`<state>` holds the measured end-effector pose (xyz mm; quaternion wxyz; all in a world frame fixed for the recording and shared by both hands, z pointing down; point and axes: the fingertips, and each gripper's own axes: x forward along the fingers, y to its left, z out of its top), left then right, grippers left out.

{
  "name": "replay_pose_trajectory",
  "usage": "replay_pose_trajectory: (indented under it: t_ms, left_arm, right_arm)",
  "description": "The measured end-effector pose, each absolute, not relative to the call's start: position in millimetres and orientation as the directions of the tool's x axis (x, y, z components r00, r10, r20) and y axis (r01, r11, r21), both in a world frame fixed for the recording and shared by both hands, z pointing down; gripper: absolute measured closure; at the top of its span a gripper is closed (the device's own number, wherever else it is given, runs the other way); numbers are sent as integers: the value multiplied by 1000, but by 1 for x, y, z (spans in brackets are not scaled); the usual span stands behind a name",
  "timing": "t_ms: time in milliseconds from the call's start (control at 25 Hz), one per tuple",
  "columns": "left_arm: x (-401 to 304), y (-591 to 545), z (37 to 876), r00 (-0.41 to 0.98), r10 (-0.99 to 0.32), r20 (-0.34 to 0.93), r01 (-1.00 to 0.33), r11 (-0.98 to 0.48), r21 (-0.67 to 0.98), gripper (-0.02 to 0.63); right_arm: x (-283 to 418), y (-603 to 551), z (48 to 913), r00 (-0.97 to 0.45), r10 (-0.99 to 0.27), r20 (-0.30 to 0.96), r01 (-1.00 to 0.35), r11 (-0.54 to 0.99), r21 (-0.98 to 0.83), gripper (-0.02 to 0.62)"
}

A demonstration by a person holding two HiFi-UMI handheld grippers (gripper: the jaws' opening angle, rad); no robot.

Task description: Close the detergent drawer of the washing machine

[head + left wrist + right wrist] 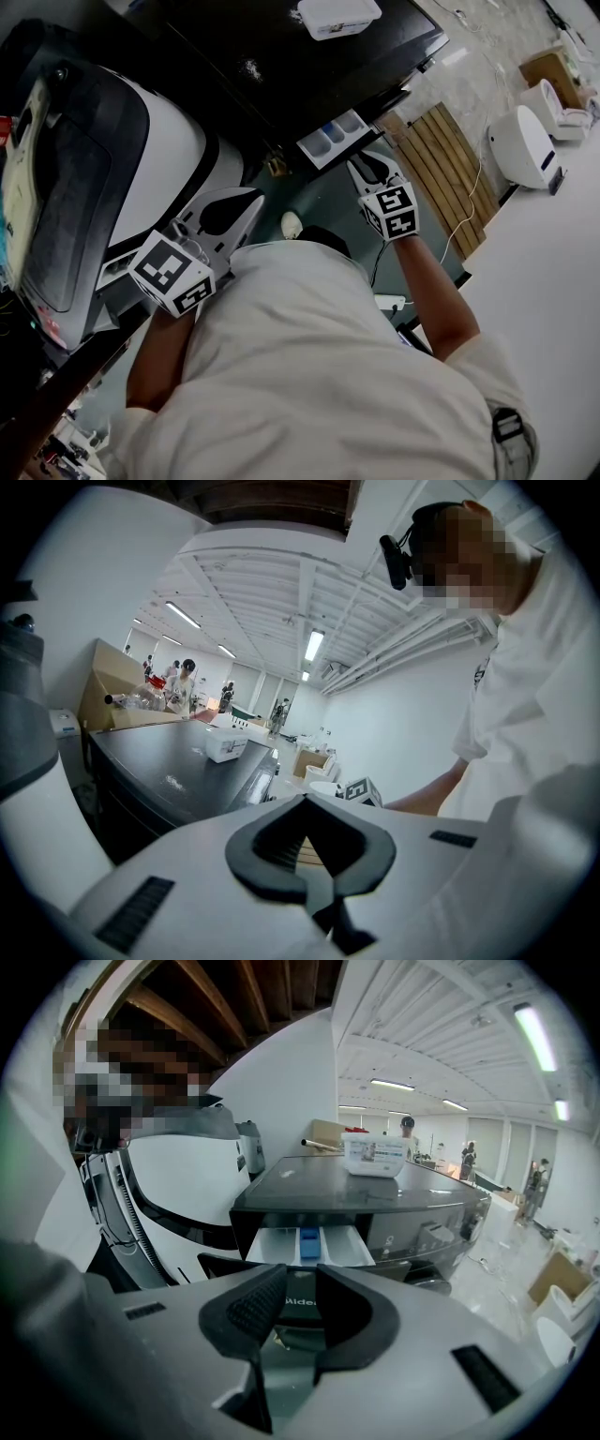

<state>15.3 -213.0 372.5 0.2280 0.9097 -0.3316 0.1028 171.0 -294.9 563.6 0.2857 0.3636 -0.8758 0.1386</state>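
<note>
as drawer point(272, 1246) gapes | right gripper point(300, 1279) jaws apart | left gripper's point(302, 799) together | box point(375, 1155) on washer point(309, 1185)

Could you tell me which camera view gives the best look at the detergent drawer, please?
The right gripper view: it faces the open detergent drawer head-on, showing its compartments and blue insert. The head view shows it small, from above, pulled out. The left gripper view does not show it.

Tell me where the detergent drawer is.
In the right gripper view, the detergent drawer juts open from the upper left front of the dark washing machine, straight ahead of the right gripper.
</note>
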Motion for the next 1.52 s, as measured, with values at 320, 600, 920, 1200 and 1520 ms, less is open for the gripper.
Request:
replay_pose_trajectory:
  t_ms: [320, 600, 920, 1200, 1520]
  left_arm:
    - [15, -218, 374, 758, -559, 337, -652, -673, 351, 612]
    - [14, -223, 375, 755, -562, 340, -655, -669, 351, 612]
    - [12, -229, 377, 754, -561, 340, -656, -666, 356, 612]
    - [13, -232, 378, 757, -558, 339, -653, -666, 361, 612]
    - [13, -234, 377, 757, -559, 339, -653, -666, 359, 612]
  right_arm:
    - [166, -301, 564, -577, -556, 599, -713, 700, -37, 512]
    - [161, -307, 564, -583, -554, 595, -710, 703, -41, 512]
    - [157, -312, 564, -585, -550, 596, -706, 707, -40, 512]
    - [155, -315, 563, -586, -553, 593, -708, 705, -43, 512]
    - [153, -318, 563, -589, -554, 589, -707, 706, -44, 512]
